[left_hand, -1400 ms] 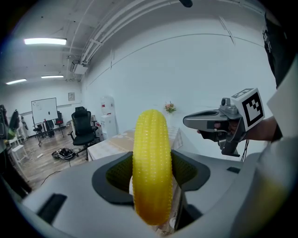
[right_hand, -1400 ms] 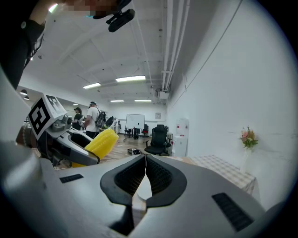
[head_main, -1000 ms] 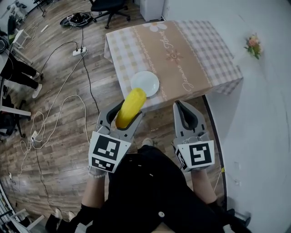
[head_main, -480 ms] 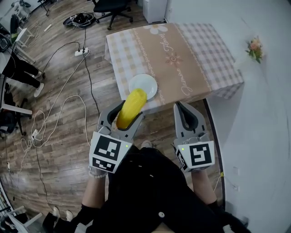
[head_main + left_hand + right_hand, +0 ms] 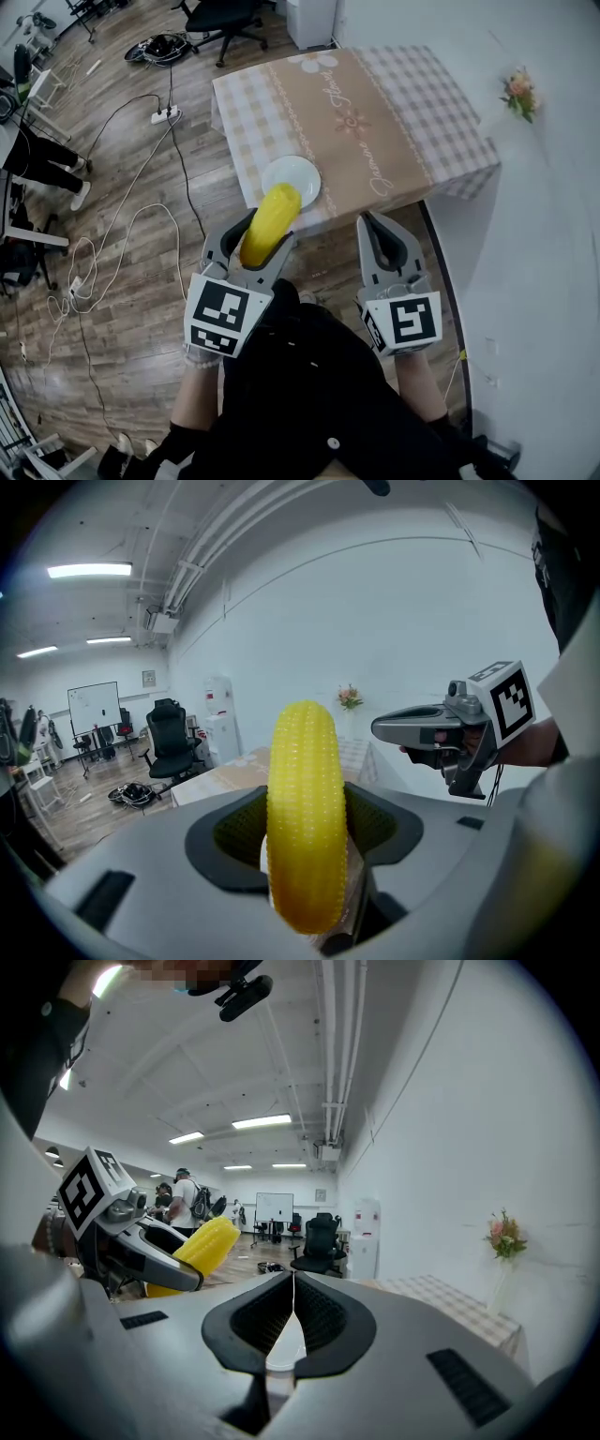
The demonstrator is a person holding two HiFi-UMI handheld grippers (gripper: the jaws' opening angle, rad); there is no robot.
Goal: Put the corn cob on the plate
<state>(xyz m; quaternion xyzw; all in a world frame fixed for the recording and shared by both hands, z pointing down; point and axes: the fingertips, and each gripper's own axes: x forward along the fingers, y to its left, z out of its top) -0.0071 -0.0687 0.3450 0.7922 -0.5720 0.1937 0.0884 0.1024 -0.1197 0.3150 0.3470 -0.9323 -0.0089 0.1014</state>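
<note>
Pinching the long yellow corn cob (image 5: 270,220) in mid-air, the left tongs (image 5: 255,246) should reach over the round white plate (image 5: 294,172) on the checked-cloth bench (image 5: 375,122) and lower it before spreading, while the right tongs (image 5: 384,234) sit pressed together, empty.

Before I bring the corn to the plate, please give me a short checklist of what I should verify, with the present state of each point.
1. Corn cob held by left gripper: ok, jaws clamp its lower part.
2. Plate free of other things: ok, it is bare.
3. Plate resting on the table: ok, near the front edge.
4. Right gripper out of the way: ok, shut, empty, beside the left one.
5. Corn cob above the plate: cannot tell; its tip overlaps the rim in the head view, height unclear.
</note>
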